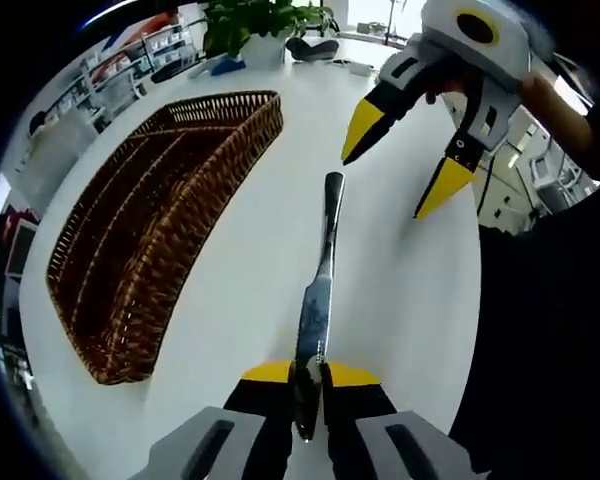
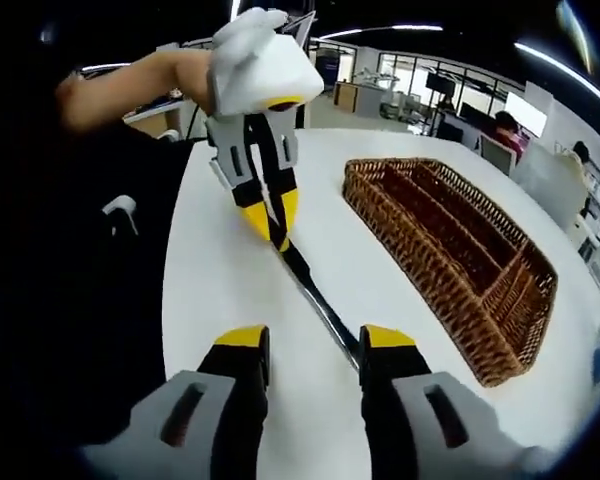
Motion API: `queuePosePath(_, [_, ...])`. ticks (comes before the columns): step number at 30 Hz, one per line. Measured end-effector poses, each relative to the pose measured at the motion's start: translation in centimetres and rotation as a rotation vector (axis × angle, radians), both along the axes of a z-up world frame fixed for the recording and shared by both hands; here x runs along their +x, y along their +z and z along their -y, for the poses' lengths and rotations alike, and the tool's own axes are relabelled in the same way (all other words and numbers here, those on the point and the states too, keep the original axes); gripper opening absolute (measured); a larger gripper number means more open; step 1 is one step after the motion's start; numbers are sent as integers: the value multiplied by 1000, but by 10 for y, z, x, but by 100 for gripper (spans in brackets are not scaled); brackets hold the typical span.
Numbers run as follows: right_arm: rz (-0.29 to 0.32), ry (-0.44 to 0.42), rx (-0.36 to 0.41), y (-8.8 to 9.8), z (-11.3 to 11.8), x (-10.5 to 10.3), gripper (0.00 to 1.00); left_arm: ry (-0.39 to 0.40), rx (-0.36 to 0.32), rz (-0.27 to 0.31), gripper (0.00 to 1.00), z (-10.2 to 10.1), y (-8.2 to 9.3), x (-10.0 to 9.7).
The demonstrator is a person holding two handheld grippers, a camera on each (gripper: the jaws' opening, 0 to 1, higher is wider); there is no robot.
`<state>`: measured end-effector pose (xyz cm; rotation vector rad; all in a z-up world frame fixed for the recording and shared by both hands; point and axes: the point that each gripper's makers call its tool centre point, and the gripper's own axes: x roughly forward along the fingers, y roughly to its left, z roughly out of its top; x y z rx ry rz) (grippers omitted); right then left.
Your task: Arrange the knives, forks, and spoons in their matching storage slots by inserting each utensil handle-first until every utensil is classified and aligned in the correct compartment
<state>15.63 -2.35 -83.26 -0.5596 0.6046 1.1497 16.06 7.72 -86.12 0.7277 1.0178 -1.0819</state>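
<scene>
Knife (image 1: 318, 290): clamped in left gripper (image 1: 310, 378), long axis running straight out from jaws, far tip toward right gripper (image 1: 400, 160). Held above white table (image 1: 240, 280).
Right gripper: jaws spread, nothing in them; in right gripper view knife's free end (image 2: 325, 310) lies between its tips (image 2: 305, 340), nearer the right-hand one. Looks set for handover.
Basket (image 1: 150, 240): wicker, slotted, left of knife in left gripper view, well apart; no utensils seen inside.
Left gripper's arm reaches in level from far side.
</scene>
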Motion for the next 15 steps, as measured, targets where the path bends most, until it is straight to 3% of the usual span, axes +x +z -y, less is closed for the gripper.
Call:
queuePosePath(9, [-18,188,-32,-15,-19,15,27,-6,17,5,9,1,5,-1])
queuePosePath(15, [-5,310,-100,-28,-22,17,23,-19,31,16,9,2,12,2])
